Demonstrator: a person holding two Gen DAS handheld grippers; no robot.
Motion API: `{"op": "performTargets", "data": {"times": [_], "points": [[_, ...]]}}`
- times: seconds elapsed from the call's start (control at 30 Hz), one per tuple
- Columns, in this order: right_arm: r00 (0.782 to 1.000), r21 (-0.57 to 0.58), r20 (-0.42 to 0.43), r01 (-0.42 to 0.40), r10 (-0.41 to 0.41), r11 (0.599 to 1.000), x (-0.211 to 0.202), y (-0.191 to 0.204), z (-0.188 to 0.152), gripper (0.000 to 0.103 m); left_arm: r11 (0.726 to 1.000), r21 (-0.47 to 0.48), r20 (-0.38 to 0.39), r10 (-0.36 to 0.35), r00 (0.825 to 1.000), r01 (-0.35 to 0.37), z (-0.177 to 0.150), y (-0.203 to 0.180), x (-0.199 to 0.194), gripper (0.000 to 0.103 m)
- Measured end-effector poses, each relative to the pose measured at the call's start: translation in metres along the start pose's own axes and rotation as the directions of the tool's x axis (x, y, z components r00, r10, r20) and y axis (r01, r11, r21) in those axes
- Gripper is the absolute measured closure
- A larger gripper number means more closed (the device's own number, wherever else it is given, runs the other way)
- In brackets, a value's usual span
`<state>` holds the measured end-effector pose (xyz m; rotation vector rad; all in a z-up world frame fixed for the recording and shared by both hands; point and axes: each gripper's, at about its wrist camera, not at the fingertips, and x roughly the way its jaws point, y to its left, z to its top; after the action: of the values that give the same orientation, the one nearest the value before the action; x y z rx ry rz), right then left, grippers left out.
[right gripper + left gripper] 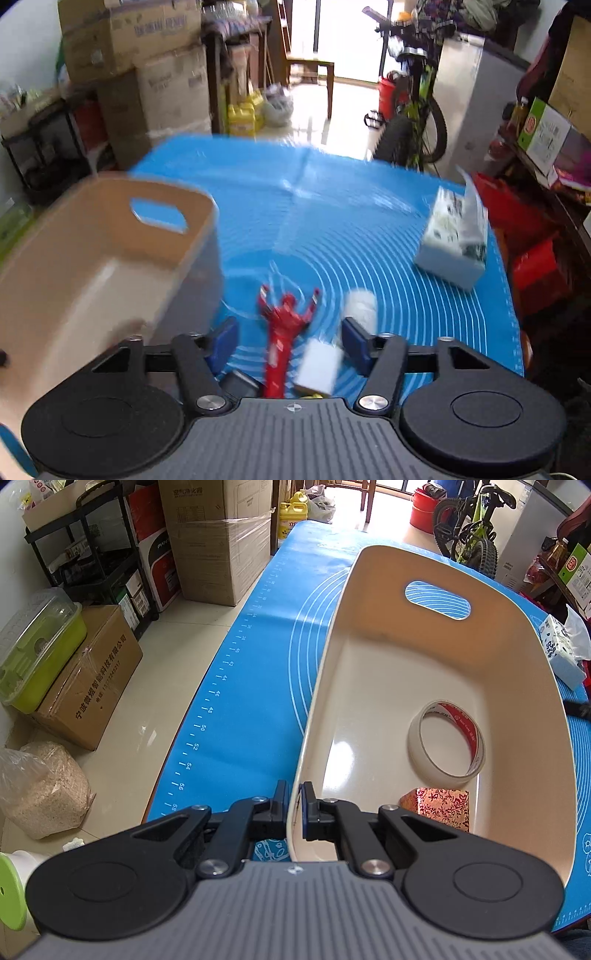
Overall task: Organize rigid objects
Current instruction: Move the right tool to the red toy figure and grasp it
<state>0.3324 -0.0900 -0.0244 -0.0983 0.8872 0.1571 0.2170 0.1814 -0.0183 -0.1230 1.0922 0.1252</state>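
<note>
Two grippers work the blue mat: the left gripper pinches the cream bin by its near rim, tape roll and patterned box inside. The right gripper hangs open over a red toy and, through blur, seemingly a white block. Beyond sits a tissue pack. Closing now might catch both, or tug the bin askew.

- Right claw: fingers spread wide, holding nothing.
- Red toy figure: lying between the fingers on the blue desk mat.
- Beige bin: left.
- Tissue pack: far right.
- View blurred.
</note>
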Motion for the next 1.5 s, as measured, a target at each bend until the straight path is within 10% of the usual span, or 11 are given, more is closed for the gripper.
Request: {"op": "performTargets", "data": {"times": [0.67,0.77,0.9,1.37,1.5], "points": [[0.999,-0.041,-0.011,0.045,-0.045,0.998,0.06,0.017,-0.028,0.055,1.0,0.009,0.0,0.002,1.0,-0.002,-0.001,0.001,0.001,0.095],[0.999,-0.076,0.015,0.052,-0.051,0.996,0.06,0.024,-0.031,0.074,1.0,0.01,0.001,0.002,1.0,-0.002,-0.001,0.0,0.001,0.095],[0.999,-0.085,0.015,0.053,-0.052,0.995,0.059,0.028,-0.033,0.074,1.0,0.01,0.0,0.006,1.0,-0.006,-0.001,-0.001,0.001,0.094],[0.997,0.122,0.079,0.012,-0.022,0.992,0.019,0.006,-0.026,0.076,1.0,0.007,0.001,0.023,1.0,-0.023,0.0,-0.006,-0.001,0.094],[0.992,0.141,0.123,0.011,-0.029,0.99,0.007,0.005,-0.022,0.091,0.999,0.014,0.003,0.031,1.0,-0.031,0.0,-0.007,-0.001,0.093]]}}
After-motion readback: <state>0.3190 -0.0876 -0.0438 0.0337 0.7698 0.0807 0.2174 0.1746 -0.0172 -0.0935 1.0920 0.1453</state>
